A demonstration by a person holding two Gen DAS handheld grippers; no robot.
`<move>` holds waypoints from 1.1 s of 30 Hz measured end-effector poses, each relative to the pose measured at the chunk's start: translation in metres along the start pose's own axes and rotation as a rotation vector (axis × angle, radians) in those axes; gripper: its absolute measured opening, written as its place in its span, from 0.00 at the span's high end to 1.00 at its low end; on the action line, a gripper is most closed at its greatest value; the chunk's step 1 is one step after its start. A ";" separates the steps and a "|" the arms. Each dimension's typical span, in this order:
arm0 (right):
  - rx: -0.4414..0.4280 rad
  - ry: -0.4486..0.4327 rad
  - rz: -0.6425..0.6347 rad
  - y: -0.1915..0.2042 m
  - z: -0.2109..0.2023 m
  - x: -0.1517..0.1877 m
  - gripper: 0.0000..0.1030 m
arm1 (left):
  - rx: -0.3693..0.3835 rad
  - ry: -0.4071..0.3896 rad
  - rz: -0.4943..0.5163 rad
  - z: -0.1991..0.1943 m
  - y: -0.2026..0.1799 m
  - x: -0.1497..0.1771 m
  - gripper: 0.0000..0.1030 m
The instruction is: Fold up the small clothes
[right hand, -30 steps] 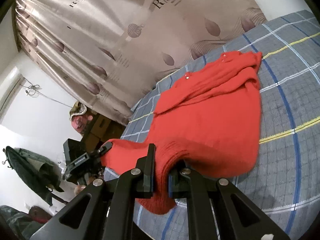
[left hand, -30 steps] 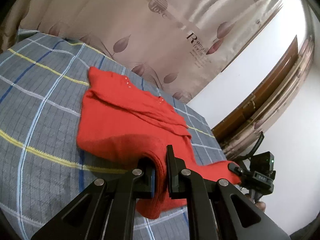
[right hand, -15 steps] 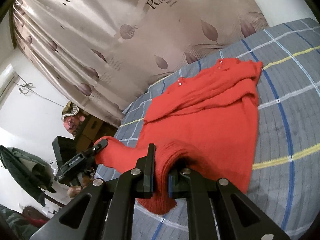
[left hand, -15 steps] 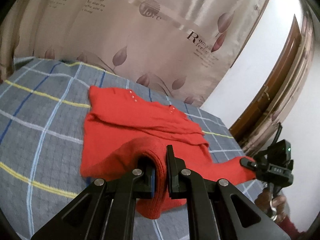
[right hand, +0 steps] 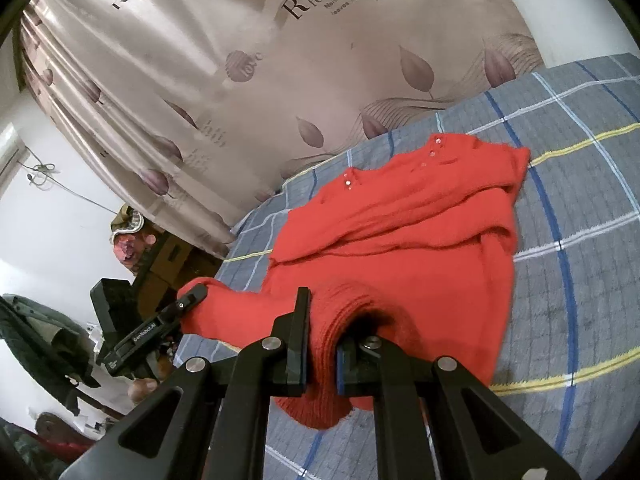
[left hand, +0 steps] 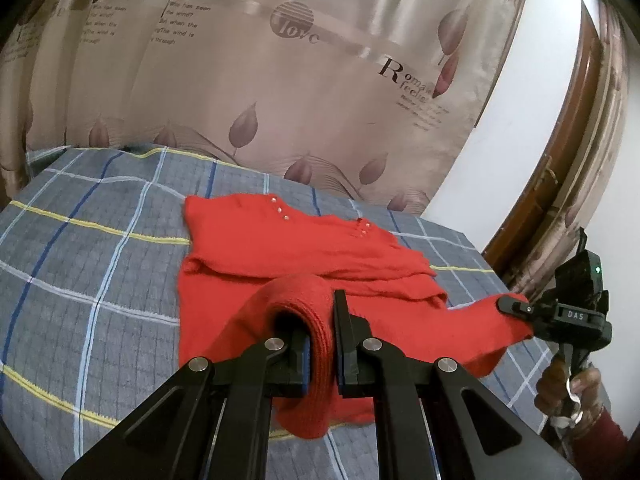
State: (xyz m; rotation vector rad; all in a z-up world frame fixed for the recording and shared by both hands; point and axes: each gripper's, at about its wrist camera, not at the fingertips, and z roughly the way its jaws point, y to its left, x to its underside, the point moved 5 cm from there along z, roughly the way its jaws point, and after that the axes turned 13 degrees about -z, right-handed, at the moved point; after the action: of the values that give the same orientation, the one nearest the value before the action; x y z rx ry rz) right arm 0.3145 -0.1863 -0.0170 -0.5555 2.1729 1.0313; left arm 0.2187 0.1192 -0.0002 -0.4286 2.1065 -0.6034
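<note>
Red knit sweater [left hand: 304, 256], small pale buttons at its far edge, spread on a bed [left hand: 88, 248] under a grey plaid cover with blue, white and yellow lines. Near hem lifted off the cover at two corners. Left claw [left hand: 320, 344] pinched tight on a ribbed fold of hem, jaws nearly together. Right claw [right hand: 322, 344] clamped likewise on the other corner, cloth bunched between the pads. Far behind the bed, a shiny beige curtain [left hand: 320, 80] printed with leaves and lettering. Right of it, a wooden door frame [left hand: 560, 152].
</note>
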 end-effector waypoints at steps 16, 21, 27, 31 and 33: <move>0.021 -0.004 -0.008 -0.014 0.014 -0.021 0.90 | -0.030 -0.002 0.003 0.024 0.004 -0.018 0.91; 0.030 0.001 -0.011 -0.019 0.018 -0.024 0.90 | -0.034 -0.001 0.006 0.030 0.005 -0.021 0.91; 0.034 0.002 -0.001 -0.024 0.022 -0.029 0.90 | -0.044 0.004 0.004 0.043 0.009 -0.029 0.91; 0.035 0.001 0.004 -0.030 0.026 -0.034 0.90 | -0.049 0.010 -0.010 0.051 0.013 -0.034 0.91; 0.036 0.000 0.008 -0.033 0.027 -0.035 0.90 | -0.055 0.013 -0.009 0.055 0.014 -0.035 0.91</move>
State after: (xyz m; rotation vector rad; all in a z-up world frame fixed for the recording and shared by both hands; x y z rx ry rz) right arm 0.3691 -0.1809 -0.0215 -0.5304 2.1917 0.9942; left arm 0.2826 0.1340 -0.0121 -0.4668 2.1385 -0.5560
